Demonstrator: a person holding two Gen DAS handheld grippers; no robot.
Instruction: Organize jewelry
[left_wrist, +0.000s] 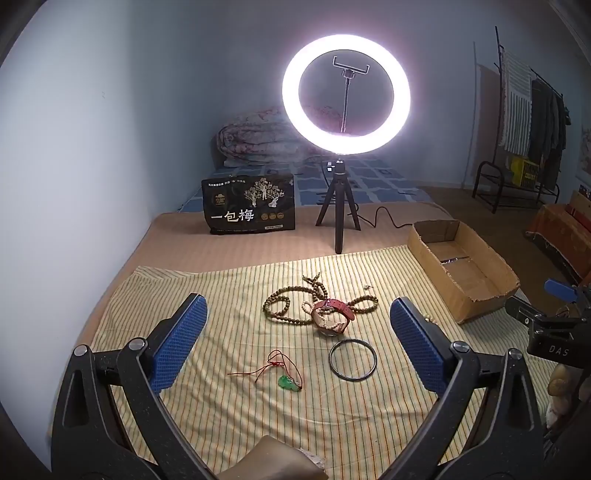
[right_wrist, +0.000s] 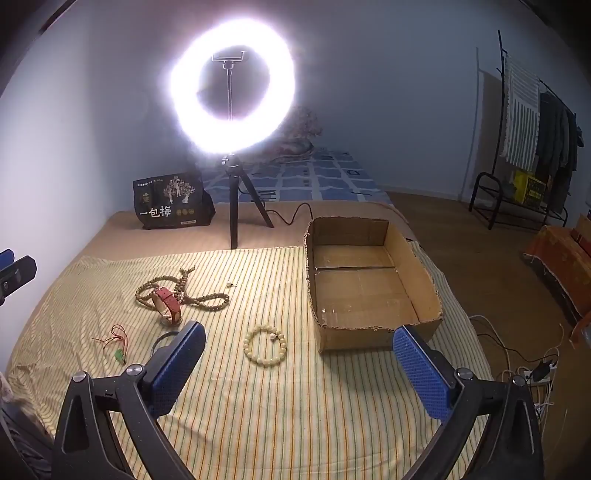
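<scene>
From the left wrist, our left gripper (left_wrist: 295, 339) hangs above the near half of the striped cloth (left_wrist: 229, 295), tongs spread wide and holding nothing. Towards the middle of the cloth a long string of brown prayer beads (left_wrist: 284, 306) lies tangled with a red-strapped watch (left_wrist: 332, 314) and a paler bead strand. Nearer us lie a thin metal bangle (left_wrist: 353, 359), just beside the watch, and a green pendant on a red cord (left_wrist: 288, 382). The cardboard box (left_wrist: 461, 269) sits at the cloth's right edge; something small and metallic seems to lie inside, too small to name.

From the right wrist, our right gripper (right_wrist: 295, 362) is likewise spread and empty. A cream bead bracelet (right_wrist: 266, 345) lies between its fingers' line of sight, close to the box's near left corner (right_wrist: 321, 332), and apart from the rest.

We judge the bracelet the easiest first pick: we should lower the right tongs squarely over one side of the loop, close on the beads rather than the cloth, lift clear of the box wall, then release low inside. The tangled pile should wait, since pulling one strand may drag the watch.
</scene>
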